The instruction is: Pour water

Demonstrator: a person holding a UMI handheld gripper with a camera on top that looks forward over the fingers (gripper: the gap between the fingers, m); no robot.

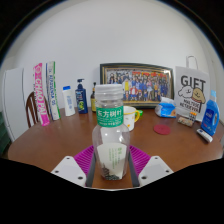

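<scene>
A clear plastic bottle [109, 135] with a green band near its top and a white label lower down stands upright between my fingers. My gripper [111, 163] is shut on it, with the magenta pads [85, 157] pressing its lower body from both sides. Whether the bottle's base touches the wooden table [60, 140] I cannot tell. Just behind the bottle, to its right, a pale cup [129, 117] stands on the table, partly hidden by the bottle.
A round red coaster [163, 129] lies right of the cup. Along the back wall stand a framed group photo [135, 85], a "GIFT" sign [192, 95], a blue bottle [210, 112], a pink box [42, 95] and small bottles [80, 97].
</scene>
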